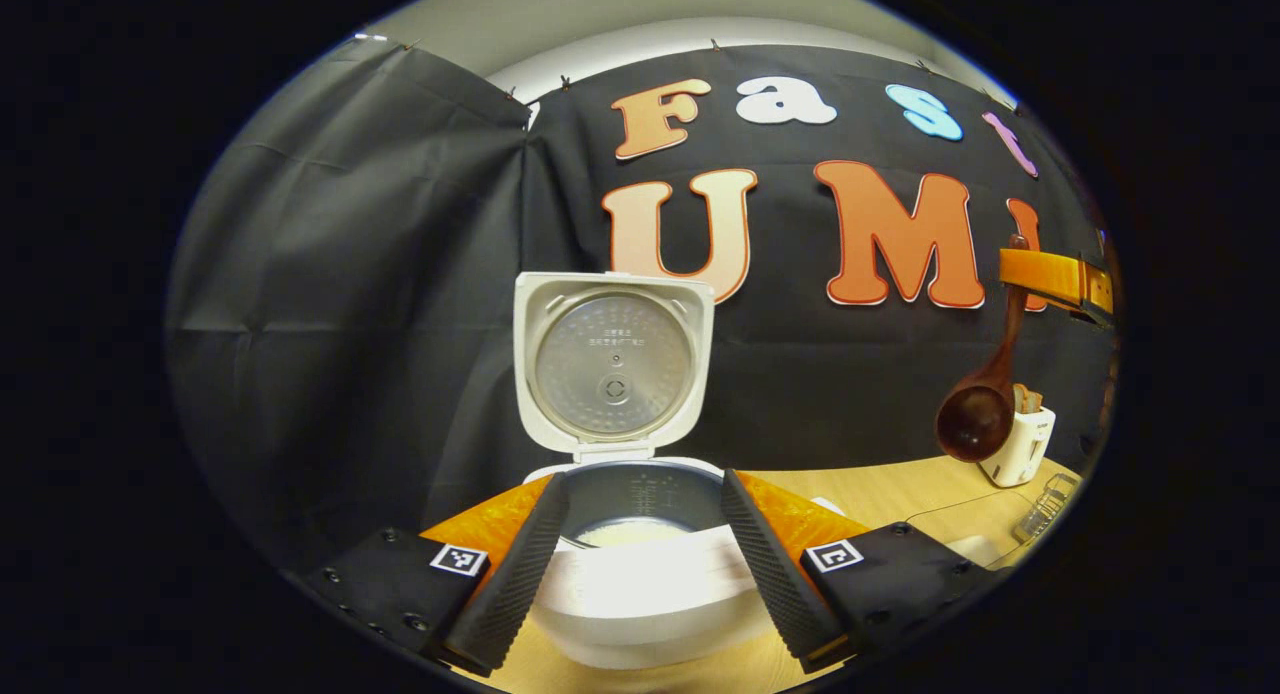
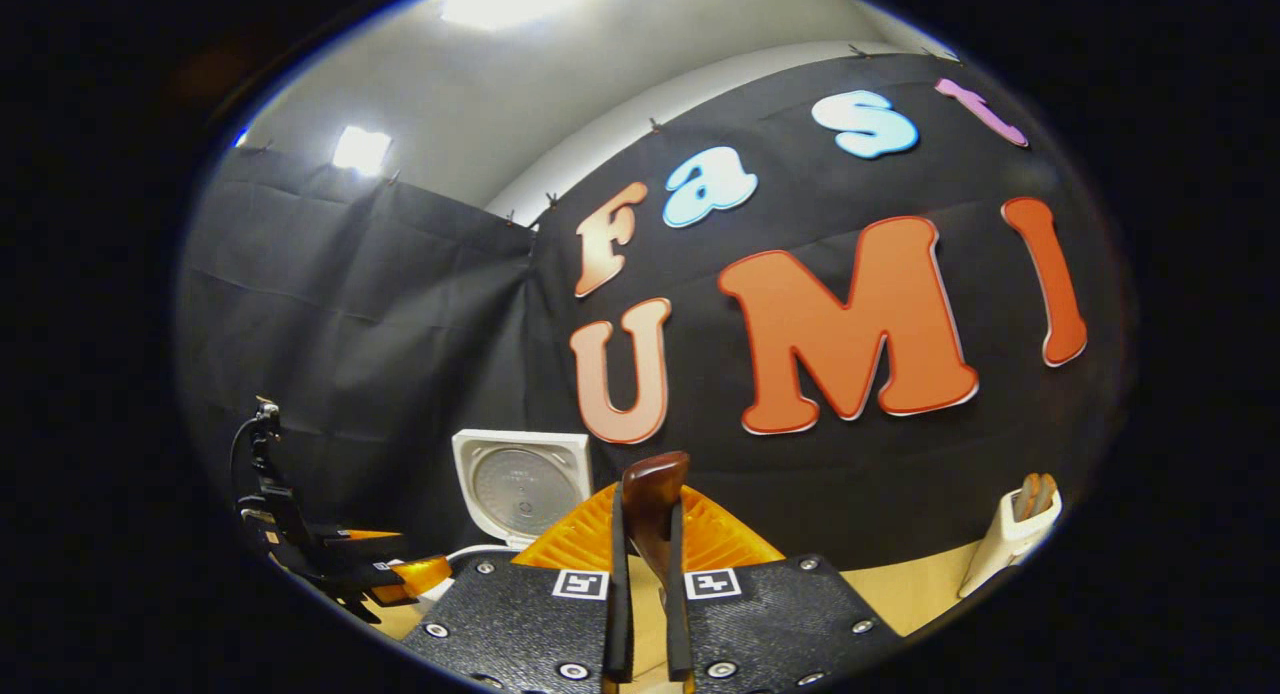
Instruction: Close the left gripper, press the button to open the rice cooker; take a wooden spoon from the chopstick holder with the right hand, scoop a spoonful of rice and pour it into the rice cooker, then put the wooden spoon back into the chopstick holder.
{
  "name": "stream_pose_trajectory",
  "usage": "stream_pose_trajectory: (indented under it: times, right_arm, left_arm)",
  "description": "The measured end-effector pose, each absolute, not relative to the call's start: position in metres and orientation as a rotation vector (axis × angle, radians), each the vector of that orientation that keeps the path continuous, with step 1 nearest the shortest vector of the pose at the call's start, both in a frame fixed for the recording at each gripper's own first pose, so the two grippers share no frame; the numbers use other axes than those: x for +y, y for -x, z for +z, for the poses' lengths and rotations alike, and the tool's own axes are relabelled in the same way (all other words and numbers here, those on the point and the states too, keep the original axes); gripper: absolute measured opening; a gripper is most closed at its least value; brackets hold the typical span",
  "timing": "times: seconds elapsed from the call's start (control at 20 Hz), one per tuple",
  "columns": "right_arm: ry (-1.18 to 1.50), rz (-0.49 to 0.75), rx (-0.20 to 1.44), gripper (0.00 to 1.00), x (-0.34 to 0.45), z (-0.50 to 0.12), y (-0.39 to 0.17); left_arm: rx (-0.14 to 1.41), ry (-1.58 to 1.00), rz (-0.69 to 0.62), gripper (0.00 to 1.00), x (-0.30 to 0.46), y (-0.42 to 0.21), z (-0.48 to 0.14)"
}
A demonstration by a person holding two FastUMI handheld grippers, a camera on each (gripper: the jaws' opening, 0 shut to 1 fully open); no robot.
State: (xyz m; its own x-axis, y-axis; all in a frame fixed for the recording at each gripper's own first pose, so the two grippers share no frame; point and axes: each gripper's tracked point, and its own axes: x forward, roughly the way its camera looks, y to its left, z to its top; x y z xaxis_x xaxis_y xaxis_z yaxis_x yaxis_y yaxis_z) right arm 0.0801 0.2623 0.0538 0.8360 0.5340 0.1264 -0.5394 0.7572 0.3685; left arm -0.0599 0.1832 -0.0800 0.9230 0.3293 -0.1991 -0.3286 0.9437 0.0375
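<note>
Right gripper view: right gripper (image 2: pixel 648 614) pinches the wooden spoon (image 2: pixel 655 509) handle; left gripper (image 1: pixel 640 564) spread, open rice cooker (image 1: pixel 640 534) just ahead.

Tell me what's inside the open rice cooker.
The rice cooker holds a dark inner pot with a pale layer at its bottom, probably rice or water. The cooker's front rim covers the rest of the bottom.

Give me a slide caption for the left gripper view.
Open left gripper faces the open rice cooker; wooden spoon hangs at right.
</note>
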Motion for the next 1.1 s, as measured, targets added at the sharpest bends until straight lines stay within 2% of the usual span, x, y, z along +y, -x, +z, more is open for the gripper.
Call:
stream_pose_trajectory:
  times: [0.3, 0.4, 0.5, 0.85, 0.9, 1.1]
  right_arm:
    - [-0.446, 0.342, 0.069, 0.13, 0.164, 0.006, -0.083]
    - [-0.456, 0.265, 0.087, 0.13, 0.122, -0.008, -0.071]
    - [-0.462, 0.208, 0.096, 0.13, 0.094, -0.014, -0.068]
    - [-0.458, 0.086, 0.116, 0.13, 0.037, -0.033, -0.058]
    - [-0.468, 0.075, 0.123, 0.13, 0.053, -0.044, -0.059]
    - [-0.481, 0.013, 0.181, 0.13, 0.033, -0.078, -0.058]
  left_arm:
    - [0.200, -0.010, 0.274, 0.99, 0.150, 0.044, -0.077]
    - [0.199, -0.014, 0.253, 0.95, 0.139, 0.039, -0.075]
    - [0.199, -0.022, 0.243, 0.99, 0.133, 0.037, -0.075]
    - [0.205, -0.024, 0.231, 1.00, 0.119, 0.032, -0.078]
    - [0.208, -0.022, 0.231, 1.00, 0.118, 0.031, -0.079]
    - [0.224, -0.020, 0.229, 1.00, 0.114, 0.033, -0.085]
